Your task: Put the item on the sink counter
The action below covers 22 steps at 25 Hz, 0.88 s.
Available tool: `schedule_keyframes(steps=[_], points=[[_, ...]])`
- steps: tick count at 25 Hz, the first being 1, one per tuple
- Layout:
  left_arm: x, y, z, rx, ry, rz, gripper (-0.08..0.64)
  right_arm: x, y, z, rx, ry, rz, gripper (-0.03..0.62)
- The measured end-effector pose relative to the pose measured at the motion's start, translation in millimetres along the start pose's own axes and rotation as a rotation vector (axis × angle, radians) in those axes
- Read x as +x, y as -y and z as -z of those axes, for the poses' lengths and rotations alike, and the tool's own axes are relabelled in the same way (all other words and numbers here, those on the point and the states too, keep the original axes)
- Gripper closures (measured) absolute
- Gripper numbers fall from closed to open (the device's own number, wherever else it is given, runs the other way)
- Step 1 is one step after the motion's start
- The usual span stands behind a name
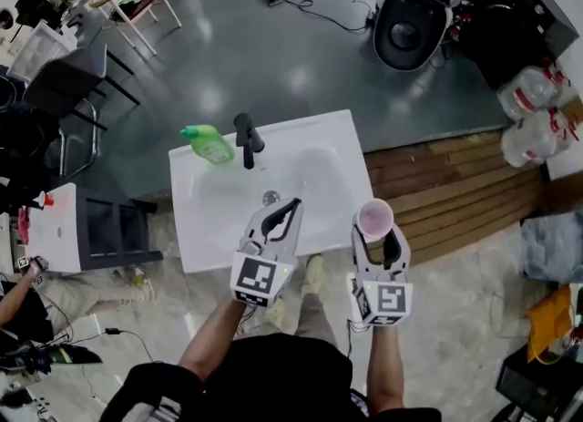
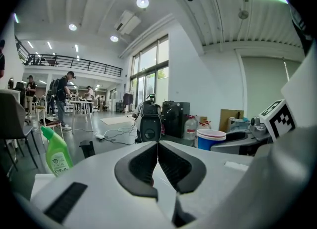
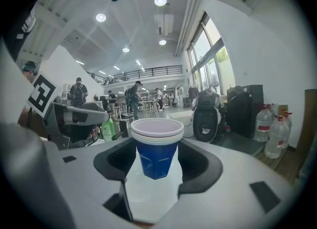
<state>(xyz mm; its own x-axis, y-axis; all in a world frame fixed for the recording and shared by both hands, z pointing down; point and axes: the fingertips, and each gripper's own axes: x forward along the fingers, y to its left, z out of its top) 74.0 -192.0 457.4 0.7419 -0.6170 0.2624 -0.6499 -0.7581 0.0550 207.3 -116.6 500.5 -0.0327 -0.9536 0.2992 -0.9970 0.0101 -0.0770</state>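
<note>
A blue cup (image 1: 374,218) with a white rim stands upright between the jaws of my right gripper (image 1: 376,231), which is shut on its sides. It hangs just off the right front corner of the white sink counter (image 1: 205,229). In the right gripper view the cup (image 3: 157,150) fills the gap of that gripper (image 3: 157,162). My left gripper (image 1: 288,209) hovers over the counter's front edge near the basin (image 1: 314,179), shut with nothing in it. Its pads meet at the tip in the left gripper view (image 2: 158,147). The cup (image 2: 210,139) shows there to the right.
A black faucet (image 1: 246,139) and a green bottle (image 1: 209,145) stand at the counter's back left. A wooden platform (image 1: 446,192) lies to the right, with water jugs (image 1: 533,110) and a black machine (image 1: 414,10) beyond. Chairs (image 1: 82,83) and a dark cabinet (image 1: 114,229) are on the left.
</note>
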Motion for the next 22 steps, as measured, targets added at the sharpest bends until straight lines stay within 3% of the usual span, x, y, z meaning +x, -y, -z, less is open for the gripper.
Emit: schedule_keyframes(steps=[22], points=[[62,-31,40,-0.080,-0.040,-0.087,0.554,97,33,25,-0.044,-0.005,-0.099,0.328]])
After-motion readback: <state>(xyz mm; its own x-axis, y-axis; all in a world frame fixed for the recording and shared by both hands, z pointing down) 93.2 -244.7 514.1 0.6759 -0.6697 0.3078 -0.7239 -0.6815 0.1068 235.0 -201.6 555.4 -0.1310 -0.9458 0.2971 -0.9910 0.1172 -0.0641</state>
